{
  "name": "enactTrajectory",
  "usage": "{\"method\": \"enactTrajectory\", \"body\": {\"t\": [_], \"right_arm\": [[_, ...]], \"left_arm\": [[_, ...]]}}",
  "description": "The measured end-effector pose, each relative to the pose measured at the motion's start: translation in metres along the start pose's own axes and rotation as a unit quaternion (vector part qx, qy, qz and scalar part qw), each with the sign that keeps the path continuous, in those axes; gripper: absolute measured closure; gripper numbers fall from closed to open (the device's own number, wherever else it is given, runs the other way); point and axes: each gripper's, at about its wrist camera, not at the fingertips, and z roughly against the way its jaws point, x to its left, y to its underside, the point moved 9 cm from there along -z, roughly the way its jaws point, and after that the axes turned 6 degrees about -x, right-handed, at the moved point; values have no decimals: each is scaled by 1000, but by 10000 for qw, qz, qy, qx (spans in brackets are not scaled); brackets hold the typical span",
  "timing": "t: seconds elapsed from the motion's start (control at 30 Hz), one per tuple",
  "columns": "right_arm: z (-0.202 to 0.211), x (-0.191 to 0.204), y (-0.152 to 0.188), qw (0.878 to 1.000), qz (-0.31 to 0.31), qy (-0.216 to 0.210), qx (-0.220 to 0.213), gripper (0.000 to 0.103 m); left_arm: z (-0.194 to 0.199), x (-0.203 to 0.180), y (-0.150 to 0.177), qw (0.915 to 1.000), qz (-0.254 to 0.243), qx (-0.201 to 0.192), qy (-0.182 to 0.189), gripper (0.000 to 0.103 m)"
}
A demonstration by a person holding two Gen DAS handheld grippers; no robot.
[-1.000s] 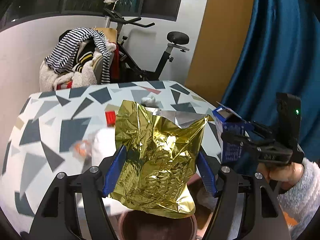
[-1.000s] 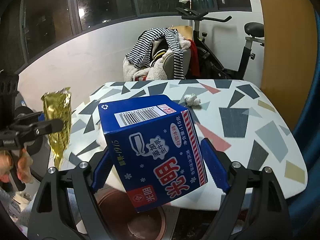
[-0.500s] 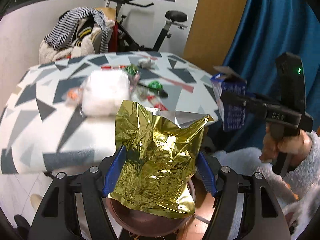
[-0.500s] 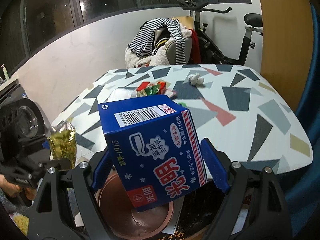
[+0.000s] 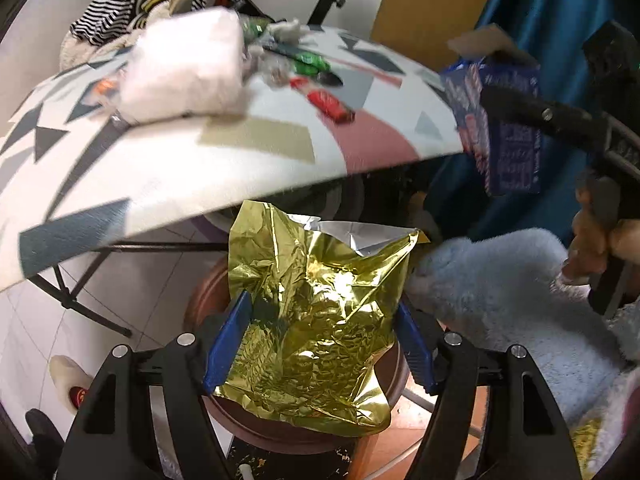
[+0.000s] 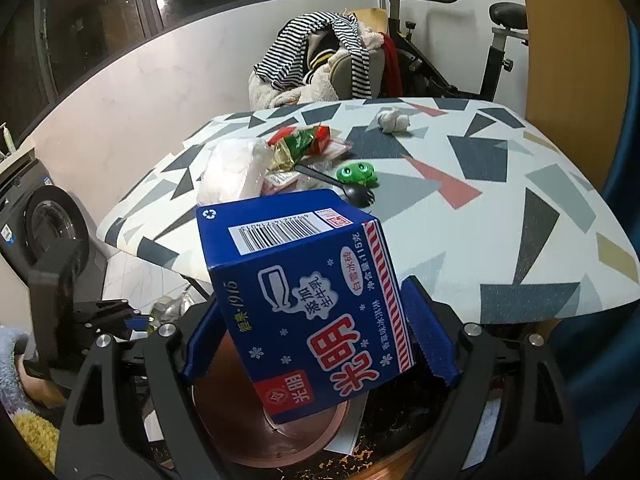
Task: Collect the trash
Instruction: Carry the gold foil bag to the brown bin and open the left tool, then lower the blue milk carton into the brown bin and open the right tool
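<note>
My left gripper (image 5: 320, 344) is shut on a crumpled gold foil bag (image 5: 316, 320) and holds it right above a round brown bin (image 5: 208, 300) on the floor. My right gripper (image 6: 316, 340) is shut on a blue carton with Chinese print (image 6: 308, 300); the carton also shows in the left wrist view (image 5: 504, 132). It hangs over the copper-brown bin (image 6: 240, 436), beside the table's edge. More trash lies on the patterned table (image 6: 500, 220): a white plastic bag (image 6: 236, 168), red and green wrappers (image 6: 304, 140), a black spoon (image 6: 340, 186) and a crumpled tissue (image 6: 394, 120).
A green frog toy (image 6: 358, 172) sits by the spoon. Behind the table stand a chair piled with striped clothes (image 6: 320, 56) and an exercise bike (image 6: 496, 40). A blue curtain (image 5: 540, 12) hangs at the right. A washing machine (image 6: 48, 224) stands at the left.
Both grippers have dropped from table height to below the table edge, over the bin. Each still holds its item.
</note>
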Motion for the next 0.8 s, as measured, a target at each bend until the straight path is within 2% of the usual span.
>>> {"method": "enactTrajectory", "body": {"t": [0.07,0.13,0.23,0.57,0.8], "right_arm": [[-3,-1,5,10000,-4,6,51,20],[-5,-3,8,10000,-25,12,96,20],[-9,-4,11,9999,-48,32,150,20],[-15,6,22,9998,2,-5,181,20],[-19,22,34,9996,89,-107,230,20]], "left_arm": [[-8,-1,3,10000,-19,47,26,29],[-14,-2,4,9999,-122,37,-7,19],[-18,0,2,9997,-217,48,-124,14],[24,23,-31,9972,198,-647,-313,7],[62,35,-42,9924,236,-1080,-537,7]]}}
